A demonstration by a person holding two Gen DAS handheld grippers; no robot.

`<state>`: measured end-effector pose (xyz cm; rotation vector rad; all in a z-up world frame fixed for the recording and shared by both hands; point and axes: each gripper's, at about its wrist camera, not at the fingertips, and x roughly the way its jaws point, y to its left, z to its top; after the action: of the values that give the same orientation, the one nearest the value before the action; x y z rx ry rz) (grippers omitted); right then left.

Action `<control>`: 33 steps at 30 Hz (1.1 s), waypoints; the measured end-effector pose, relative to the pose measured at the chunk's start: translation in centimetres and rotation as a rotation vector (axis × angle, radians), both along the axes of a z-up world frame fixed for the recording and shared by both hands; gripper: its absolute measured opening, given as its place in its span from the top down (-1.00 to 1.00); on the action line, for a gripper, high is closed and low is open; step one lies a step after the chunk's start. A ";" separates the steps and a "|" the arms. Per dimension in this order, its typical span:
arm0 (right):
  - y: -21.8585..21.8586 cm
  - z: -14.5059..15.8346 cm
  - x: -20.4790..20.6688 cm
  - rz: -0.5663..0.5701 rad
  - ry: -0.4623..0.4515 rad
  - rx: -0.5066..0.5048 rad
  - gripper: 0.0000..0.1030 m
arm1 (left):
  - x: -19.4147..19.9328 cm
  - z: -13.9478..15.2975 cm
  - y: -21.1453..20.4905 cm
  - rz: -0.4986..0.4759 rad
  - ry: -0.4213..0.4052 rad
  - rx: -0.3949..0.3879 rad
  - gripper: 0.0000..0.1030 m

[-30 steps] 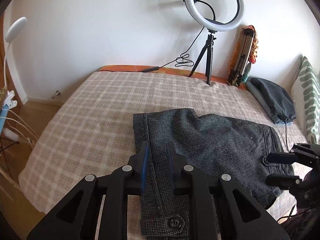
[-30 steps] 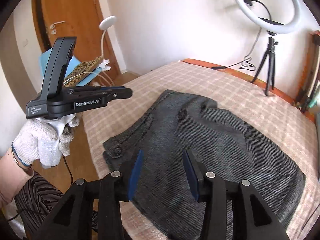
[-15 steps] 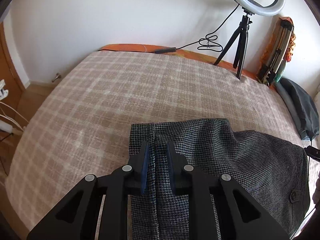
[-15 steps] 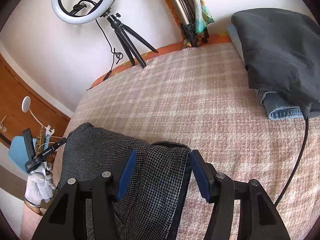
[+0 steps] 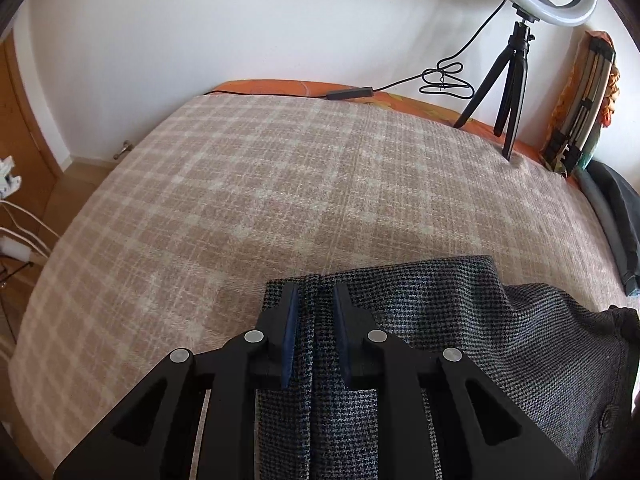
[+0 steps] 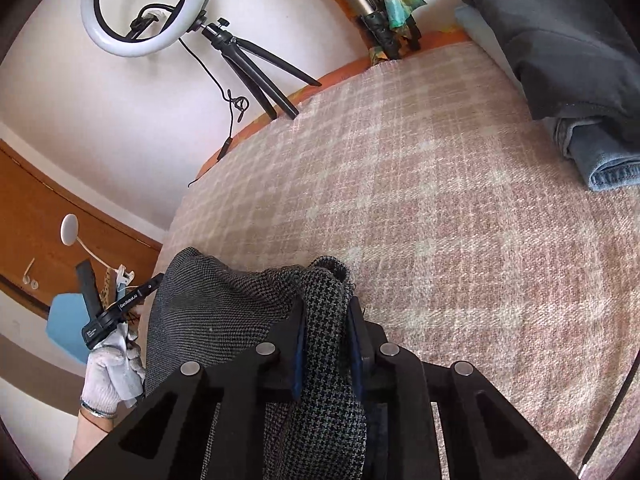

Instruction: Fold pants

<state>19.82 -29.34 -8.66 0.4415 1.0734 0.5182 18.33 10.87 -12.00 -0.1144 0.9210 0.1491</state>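
Left gripper [image 5: 314, 330]: fingers narrowly parted astride a raised seam of the pants [image 5: 460, 320], whether pinching it cannot be told; the cloth runs rightward across the bed [image 5: 280, 184]. Right gripper [image 6: 326, 344]: closed on a bunched edge of the pants, lifted clear of the bed. No containers in view; the next fold likely turns on carrying both held edges together.

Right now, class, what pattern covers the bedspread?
A beige-and-cream plaid bedspread; clearest in the left wrist view.
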 end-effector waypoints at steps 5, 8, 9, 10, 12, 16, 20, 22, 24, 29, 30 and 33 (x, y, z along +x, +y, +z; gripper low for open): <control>0.9 2.8 -1.8 0.016 -0.140 -0.174 0.75 | 0.0 -0.8 0.6 0.032 0.013 0.032 0.37; 0.4 0.8 -1.1 0.010 -0.047 -0.201 0.51 | 0.0 -0.7 0.6 0.038 0.013 0.034 0.35; 0.1 0.5 -0.9 -0.003 -0.031 -0.219 0.38 | -0.1 -0.4 0.5 0.041 0.008 0.046 0.35; -0.3 0.5 -0.8 -0.015 -0.031 -0.227 0.20 | -0.3 -0.1 0.3 0.038 0.000 0.059 0.35; -0.7 1.2 -1.0 -0.016 -0.040 -0.243 0.09 | -0.8 0.9 -0.2 0.011 -0.016 0.082 0.35; -0.6 3.7 -2.4 -0.018 -0.151 -0.362 -0.03 | -2.5 3.1 -0.5 -0.029 -0.056 0.070 0.28; -0.7 4.7 -3.5 0.008 -0.181 -0.373 -0.09 | -5.2 5.1 -1.0 -0.090 -0.090 0.024 0.25; -0.9 4.4 -4.0 0.020 -0.164 -0.360 -0.10 | -6.7 5.7 -2.1 -0.134 -0.103 0.039 0.24; -1.3 3.6 -4.8 0.028 -0.135 -0.354 -0.10 | -8.0 6.0 -3.8 -0.195 -0.106 0.022 0.24; -3.0 1.9 -8.2 -0.001 -0.044 -0.259 -0.10 | -9.8 6.0 -9.2 -0.338 -0.124 0.018 0.24; -3.2 1.8 -9.1 -0.003 -0.037 -0.246 -0.10 | -9.7 5.8 -10.2 -0.364 -0.118 0.018 0.24; -3.3 1.7 -11.5 0.002 -0.046 -0.248 -0.10 | -8.8 4.9 -13.0 -0.412 -0.102 0.043 0.24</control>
<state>8.28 -32.59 -6.96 0.2102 1.0780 0.3885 9.52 -2.15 -7.12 0.1080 0.8219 -0.2176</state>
